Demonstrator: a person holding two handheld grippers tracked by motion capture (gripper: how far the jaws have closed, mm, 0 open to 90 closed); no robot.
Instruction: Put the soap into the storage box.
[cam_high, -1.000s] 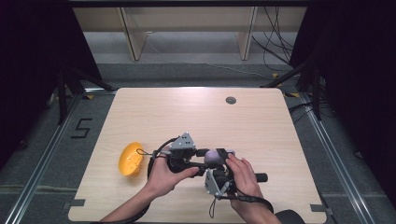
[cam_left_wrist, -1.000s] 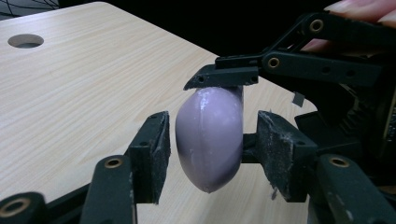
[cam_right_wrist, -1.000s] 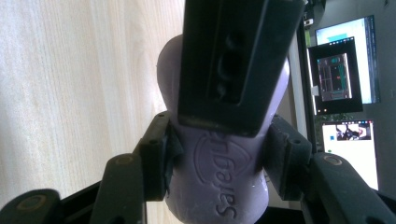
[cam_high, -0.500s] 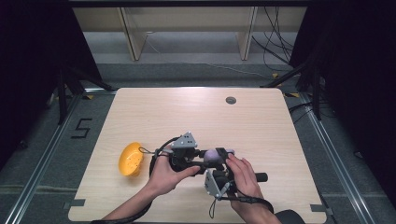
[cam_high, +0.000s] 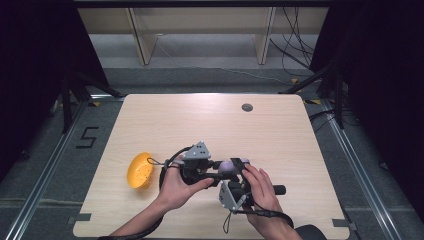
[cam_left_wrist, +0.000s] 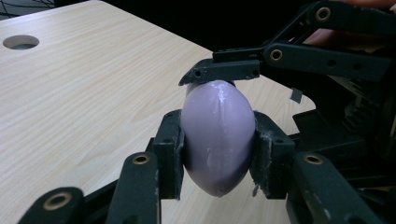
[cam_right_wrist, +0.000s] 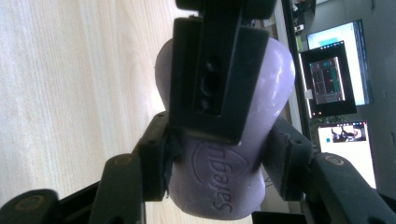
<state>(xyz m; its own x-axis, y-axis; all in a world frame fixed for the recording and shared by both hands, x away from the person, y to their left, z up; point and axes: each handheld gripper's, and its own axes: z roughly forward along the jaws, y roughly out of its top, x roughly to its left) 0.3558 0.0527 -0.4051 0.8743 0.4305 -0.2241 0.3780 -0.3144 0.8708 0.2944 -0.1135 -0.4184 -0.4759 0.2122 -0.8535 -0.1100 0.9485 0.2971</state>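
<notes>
One purple soap bar (cam_left_wrist: 217, 140) shared by two grippers.
Left gripper (cam_left_wrist: 217, 154) has just closed onto it; right gripper (cam_right_wrist: 219, 154), jaws just easing wider, brackets it too. One yellow bowl (cam_high: 139, 170) sits left of both.

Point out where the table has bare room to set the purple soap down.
The far half of the table is bare up to the round hole. The right side beyond the right hand-held gripper is free too. It is crowded near the front: both hand-held grippers meet on the purple soap, left hand-held gripper alongside, yellow bowl at left.
</notes>
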